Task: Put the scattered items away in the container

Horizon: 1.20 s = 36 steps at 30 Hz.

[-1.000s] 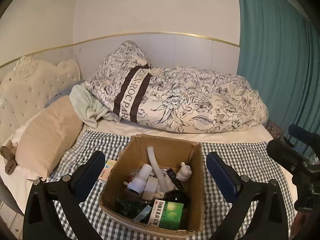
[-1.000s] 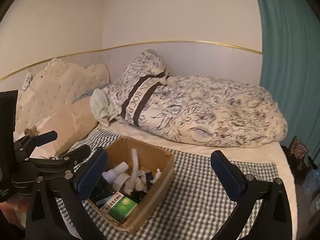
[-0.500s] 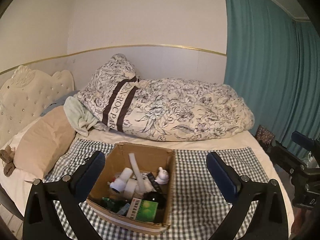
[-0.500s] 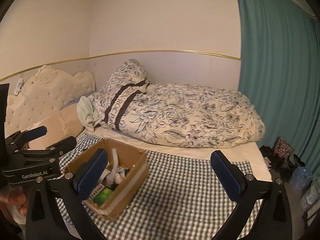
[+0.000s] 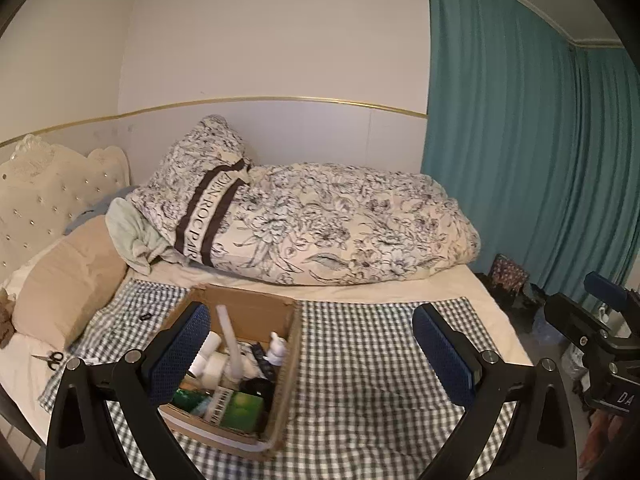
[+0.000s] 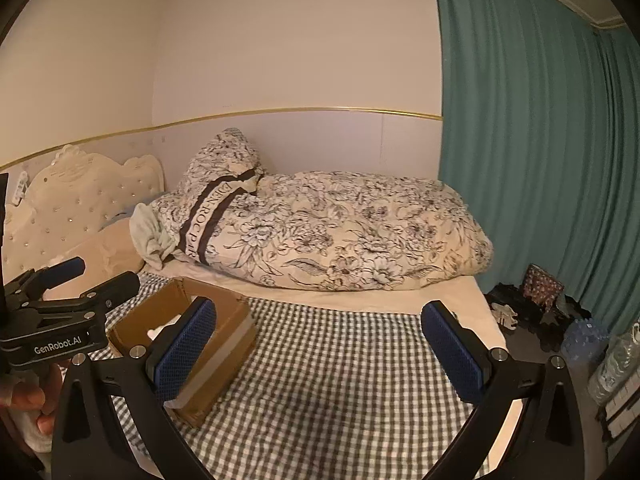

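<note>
Checked cloth right of the cardboard box lies bare; rolled duvet blocks passage behind both.

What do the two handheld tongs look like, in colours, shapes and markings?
Both are alike. The left tongs and right tongs have black, angular fingers with silver screws, each tipped with a flat blue pad of dotted texture. In the right view, the left tongs' black body carries white "GenRobot.AI" lettering. No cables or sleeves are visible.
</note>
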Available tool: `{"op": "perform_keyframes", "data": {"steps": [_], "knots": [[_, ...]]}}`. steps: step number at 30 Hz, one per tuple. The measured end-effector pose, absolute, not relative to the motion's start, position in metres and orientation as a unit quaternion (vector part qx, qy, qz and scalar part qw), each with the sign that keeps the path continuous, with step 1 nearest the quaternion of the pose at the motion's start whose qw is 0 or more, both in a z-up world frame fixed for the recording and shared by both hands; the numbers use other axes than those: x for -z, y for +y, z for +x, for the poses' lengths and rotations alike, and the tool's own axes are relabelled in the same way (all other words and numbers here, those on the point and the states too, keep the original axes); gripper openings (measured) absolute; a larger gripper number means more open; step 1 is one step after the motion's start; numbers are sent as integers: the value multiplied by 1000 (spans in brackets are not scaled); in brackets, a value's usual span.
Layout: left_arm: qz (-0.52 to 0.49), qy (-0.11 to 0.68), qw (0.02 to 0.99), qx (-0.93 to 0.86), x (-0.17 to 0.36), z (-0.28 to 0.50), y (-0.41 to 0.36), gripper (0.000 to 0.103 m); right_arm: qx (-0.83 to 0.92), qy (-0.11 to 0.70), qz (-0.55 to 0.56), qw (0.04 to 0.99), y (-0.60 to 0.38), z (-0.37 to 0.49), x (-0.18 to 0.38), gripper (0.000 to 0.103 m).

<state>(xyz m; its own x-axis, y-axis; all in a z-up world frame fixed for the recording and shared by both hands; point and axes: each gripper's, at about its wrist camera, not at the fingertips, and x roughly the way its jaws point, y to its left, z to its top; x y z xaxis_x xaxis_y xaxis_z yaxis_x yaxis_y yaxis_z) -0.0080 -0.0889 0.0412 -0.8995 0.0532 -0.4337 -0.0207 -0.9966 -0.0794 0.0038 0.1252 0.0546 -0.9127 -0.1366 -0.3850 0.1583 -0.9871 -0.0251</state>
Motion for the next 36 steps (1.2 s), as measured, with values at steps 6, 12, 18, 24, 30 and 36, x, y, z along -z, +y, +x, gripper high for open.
{"op": "perform_keyframes", "data": {"steps": [6, 12, 18, 24, 30, 36], "knots": [[-232, -32, 33, -972, -39, -8, -60, 103, 978, 14, 200, 54, 156, 8, -51, 103], [-230, -17, 47, -972, -38, -9, -34, 103, 977, 0, 210, 35, 184, 7, -43, 103], [-231, -9, 46, -972, -33, -11, -15, 103, 975, -10, 219, 36, 200, 5, -39, 103], [-238, -5, 48, -970, -26, -13, -8, 103, 973, -13, 226, 37, 205, 3, -32, 103], [-242, -7, 49, -969, -23, -14, -6, 103, 972, -16, 233, 37, 207, 0, -26, 103], [-250, -12, 51, -967, -17, -17, -2, 103, 970, -17, 238, 36, 205, 1, -22, 103]]}}
